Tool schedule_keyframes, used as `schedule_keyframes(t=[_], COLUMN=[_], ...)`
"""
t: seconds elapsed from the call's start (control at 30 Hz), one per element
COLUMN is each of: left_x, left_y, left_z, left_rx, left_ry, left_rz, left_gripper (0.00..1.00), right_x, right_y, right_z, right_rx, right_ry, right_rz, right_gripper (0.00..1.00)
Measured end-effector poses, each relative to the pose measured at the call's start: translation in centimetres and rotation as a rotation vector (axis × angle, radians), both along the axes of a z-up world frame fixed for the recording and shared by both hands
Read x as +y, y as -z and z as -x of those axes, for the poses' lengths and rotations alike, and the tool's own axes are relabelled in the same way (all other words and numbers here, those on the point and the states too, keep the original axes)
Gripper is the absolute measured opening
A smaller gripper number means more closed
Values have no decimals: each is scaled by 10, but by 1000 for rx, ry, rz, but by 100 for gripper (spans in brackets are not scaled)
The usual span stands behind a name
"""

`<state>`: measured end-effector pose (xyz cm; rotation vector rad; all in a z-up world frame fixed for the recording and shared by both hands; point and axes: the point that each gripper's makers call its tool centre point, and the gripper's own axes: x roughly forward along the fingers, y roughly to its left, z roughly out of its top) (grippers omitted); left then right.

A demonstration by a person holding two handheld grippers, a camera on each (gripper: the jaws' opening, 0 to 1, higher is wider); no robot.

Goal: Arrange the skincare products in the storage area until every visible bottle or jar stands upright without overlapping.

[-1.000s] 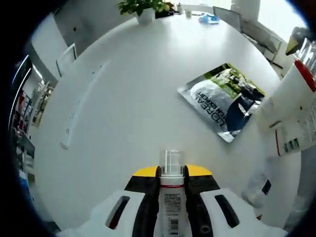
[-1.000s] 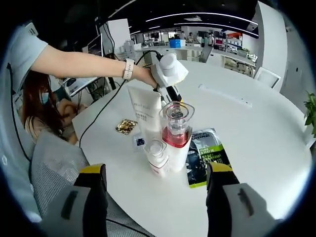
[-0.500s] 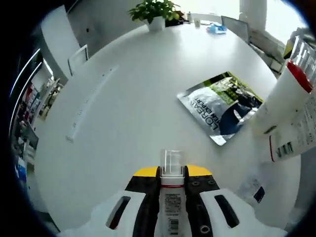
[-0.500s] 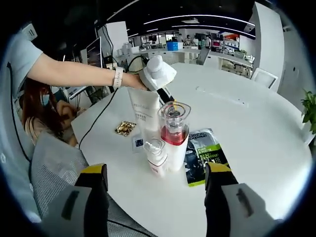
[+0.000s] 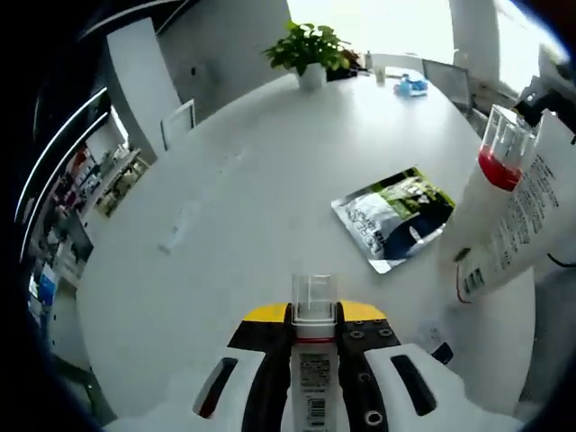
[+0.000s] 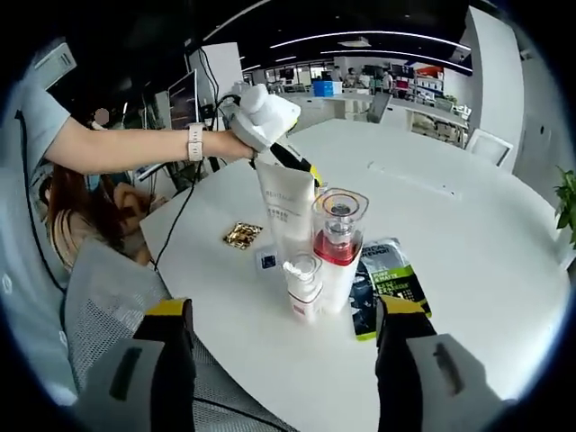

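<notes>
The left gripper point(image 5: 313, 378) is clamped on a small white bottle with a clear cap point(image 5: 314, 346). In the last second it has lifted that bottle higher above the round white table point(image 5: 243, 234) — the sachet and the tall bottle look farther off in the left gripper view now. In the right gripper view the left gripper point(image 6: 292, 162) sits up behind the standing group, tilted down, and I think the bottle is hidden by the tube there. So one bottle is in the air and not yet set down; it needs a free spot to stand on.

The right gripper point(image 6: 283, 360) is spread wide with nothing between its jaws, low at the table's near edge.

Three things stand upright, close together, near the table's near edge: a flat white tube point(image 6: 286, 205) that feels soft-looking and matte, a tall white bottle with a red band and a clear hard cap point(image 6: 338, 247), and a short white bottle with a clear cap point(image 6: 304, 286) in front. They look very close; I cannot tell if they touch.

A shiny foil sachet point(image 6: 389, 286) in dark blue and green lies flat beside them. A small crinkly gold packet point(image 6: 243, 236) lies a little apart. A leafy potted plant point(image 5: 310, 52) stands at the far edge.
</notes>
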<state>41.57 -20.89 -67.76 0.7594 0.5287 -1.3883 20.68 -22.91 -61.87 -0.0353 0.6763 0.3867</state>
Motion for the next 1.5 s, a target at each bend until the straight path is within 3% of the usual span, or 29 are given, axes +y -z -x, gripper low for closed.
schedule_keyframes(t=[0.23, 0.57, 1.0, 1.1, 1.2, 1.5], left_x=[15, 40, 72, 79, 83, 91], left_y=[-21, -30, -37, -37, -40, -49], left_z=[14, 31, 59, 65, 73, 97], left_rx=[18, 52, 92, 92, 96, 100], left_ry=[-74, -141, -205, -214, -219, -226], left_rz=[95, 169, 228, 225, 236, 262], left_gripper=[14, 14, 14, 14, 14, 14], right_x=[9, 19, 31, 42, 50, 65], right_y=[-6, -10, -13, -11, -12, -2], right_z=[0, 4, 5, 9, 9, 15], right_rx=[-15, -32, -60, -55, -73, -34], right_ry=[-18, -18, -24, -85, -110, -148], right_rz=[-6, -13, -44, -50, -55, -102], right_gripper=[82, 76, 71, 75, 72, 67])
